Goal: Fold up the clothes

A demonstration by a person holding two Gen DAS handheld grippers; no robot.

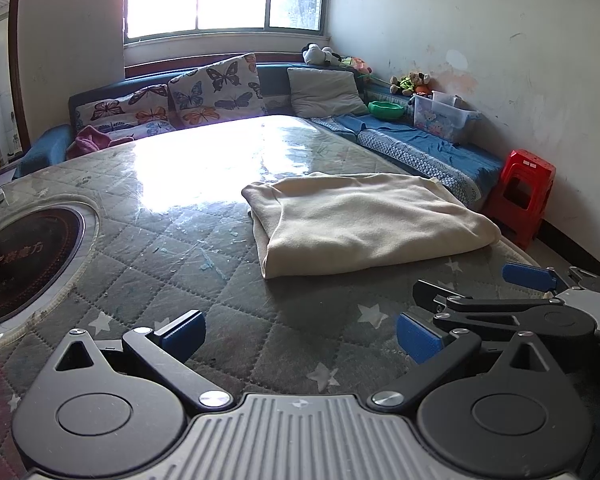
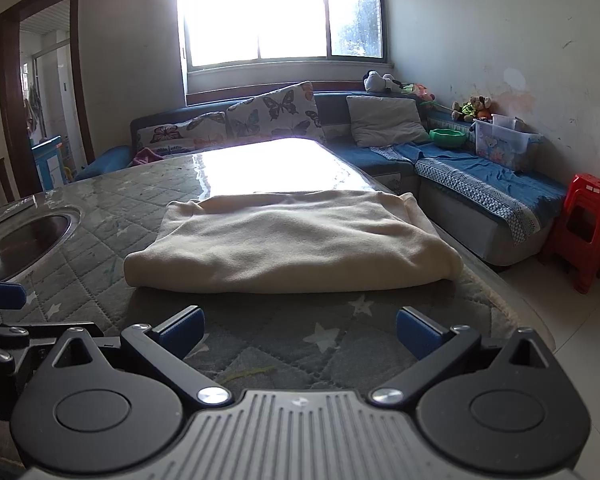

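A cream garment (image 1: 364, 220) lies folded into a thick rectangle on the quilted star-patterned table cover (image 1: 204, 264). It also shows in the right wrist view (image 2: 296, 240), straight ahead. My left gripper (image 1: 300, 334) is open and empty, hovering over the cover, short and left of the garment. My right gripper (image 2: 300, 332) is open and empty, just short of the garment's near edge. The right gripper also shows at the right of the left wrist view (image 1: 472, 292).
A round induction hob (image 1: 24, 256) is set into the table at the left. A blue sofa (image 1: 420, 148) with butterfly cushions (image 1: 216, 88) wraps the far side and right. A red plastic stool (image 1: 524, 196) stands on the floor at the right, beyond the table edge.
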